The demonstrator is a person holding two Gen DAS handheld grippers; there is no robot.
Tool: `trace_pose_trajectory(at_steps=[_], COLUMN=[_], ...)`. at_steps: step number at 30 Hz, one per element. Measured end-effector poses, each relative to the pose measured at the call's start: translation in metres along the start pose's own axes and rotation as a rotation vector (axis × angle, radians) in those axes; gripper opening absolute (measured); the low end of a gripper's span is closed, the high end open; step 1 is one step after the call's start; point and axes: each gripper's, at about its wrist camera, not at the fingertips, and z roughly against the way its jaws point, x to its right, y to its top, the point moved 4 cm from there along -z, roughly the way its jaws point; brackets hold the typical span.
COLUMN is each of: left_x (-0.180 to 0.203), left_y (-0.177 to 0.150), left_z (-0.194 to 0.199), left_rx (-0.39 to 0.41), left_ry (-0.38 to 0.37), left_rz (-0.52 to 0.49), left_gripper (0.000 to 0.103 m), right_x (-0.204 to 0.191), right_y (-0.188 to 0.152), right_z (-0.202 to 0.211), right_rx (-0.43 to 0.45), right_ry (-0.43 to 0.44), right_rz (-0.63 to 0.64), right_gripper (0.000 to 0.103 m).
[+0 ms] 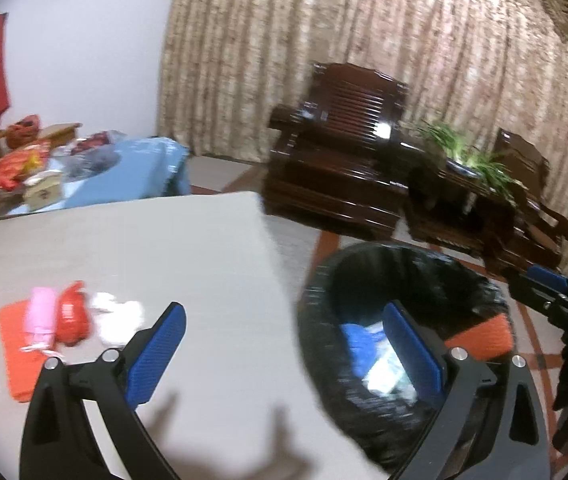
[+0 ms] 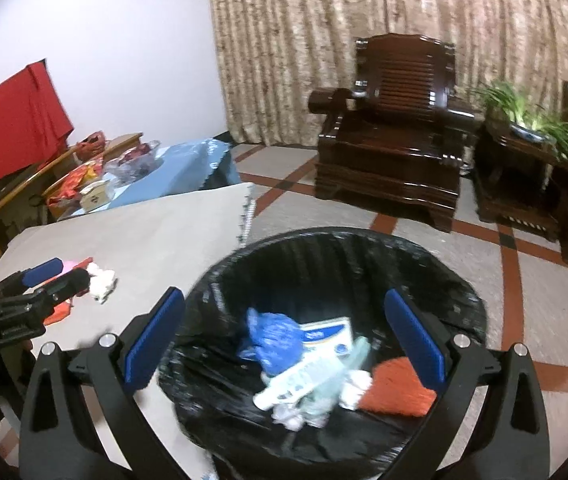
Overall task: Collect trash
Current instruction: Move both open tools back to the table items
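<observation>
Landmark: round trash bin lined w/ black plastic bag [image 2: 336,248], standing on the tiled floor.

Pale grey rectangular table top [image 1: 124,240] sits directly left of the bin, edge nearly touching it. Dark carved wooden armchair [image 2: 396,152] stands well beyond the bin, in front of a beige curtain.

In the bin: crumpled blue plastic bag [image 2: 272,340], white-and-blue flat carton [image 2: 328,332], white plastic bottle [image 2: 292,384], orange cloth [image 2: 396,388] at the right inner wall.

Left of the bin, on the table: flat orange cloth pad [image 1: 16,344] w/ pink tube [image 1: 40,312] and red wrapper [image 1: 72,316] on it; white crumpled tissue [image 1: 118,316] just beside them.

My left gripper [image 1: 288,356]: jaws fully apart, nothing held, straddling table edge and bin rim. My right gripper [image 2: 284,348]: jaws fully apart, nothing held, over the bin opening.
</observation>
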Motion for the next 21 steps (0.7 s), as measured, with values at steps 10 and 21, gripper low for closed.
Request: trace_pose_trajectory(at_steps=[10,21], left_x=[-0.09,-0.173], left_y=[-0.011,-0.029], left_z=[0.028,0.046], left_rx=[0.026,0.023], left_ry=[0.181,0.325], left_rz=[0.081,0.149], left_gripper=[0.097,0.097], right_x=[-0.085,-0.168], right_y=[0.016,0.025], right_z=[-0.032,-0.076], right_rx=[-0.006,-0.013], right_ry=[0.1,0.193], right_rz=[0.112,0.187], right_gripper=[0.097,0.097])
